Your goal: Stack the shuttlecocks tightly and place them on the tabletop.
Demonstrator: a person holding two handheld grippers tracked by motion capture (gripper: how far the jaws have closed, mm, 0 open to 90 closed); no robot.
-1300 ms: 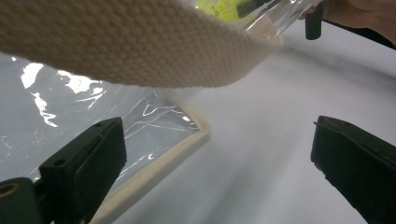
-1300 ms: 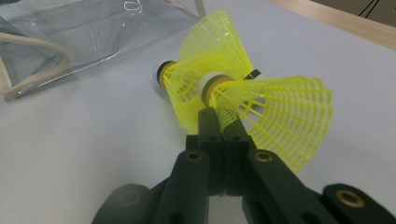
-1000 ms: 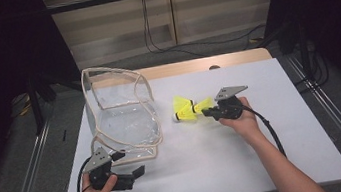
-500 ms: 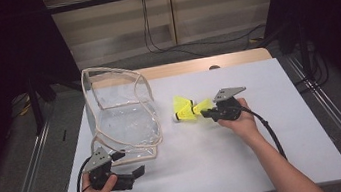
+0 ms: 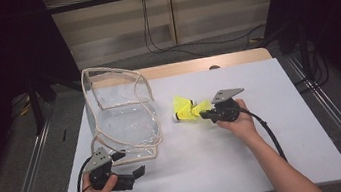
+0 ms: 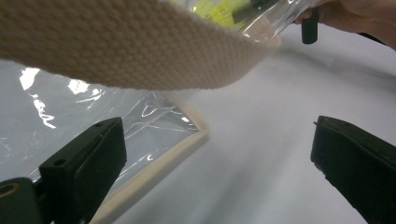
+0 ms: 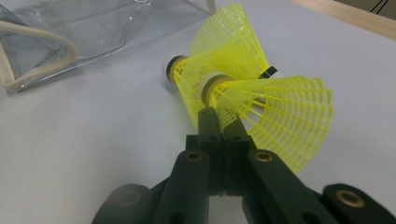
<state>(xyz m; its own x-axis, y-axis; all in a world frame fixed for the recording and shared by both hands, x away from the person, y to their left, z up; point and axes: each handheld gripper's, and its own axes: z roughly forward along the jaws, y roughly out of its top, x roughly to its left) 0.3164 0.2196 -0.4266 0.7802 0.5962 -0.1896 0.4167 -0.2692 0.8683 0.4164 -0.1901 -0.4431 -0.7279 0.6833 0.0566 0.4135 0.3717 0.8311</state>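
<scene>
Two yellow mesh shuttlecocks (image 5: pixel 187 109) (image 7: pixel 261 107) lie side by side on the white table, just right of a clear plastic bag (image 5: pixel 122 125) with cream webbing trim. My right gripper (image 5: pixel 205 115) (image 7: pixel 219 122) points left at them, its jaws shut on the skirt edge of the nearer shuttlecock. My left gripper (image 5: pixel 130 163) (image 6: pixel 215 154) rests at the front left of the table, open, with nothing between its jaws. It sits beside the bag's front corner (image 6: pixel 196 135), and the bag's webbing rim (image 6: pixel 140 56) arches close above it.
The white table top (image 5: pixel 269 163) stretches right and forward of the bag. A wooden strip (image 5: pixel 179 68) runs along its far edge. Metal rails (image 5: pixel 335 118) flank the table, and cables (image 5: pixel 149 33) hang behind it. The other hand and its gripper (image 6: pixel 309 28) appear past the bag.
</scene>
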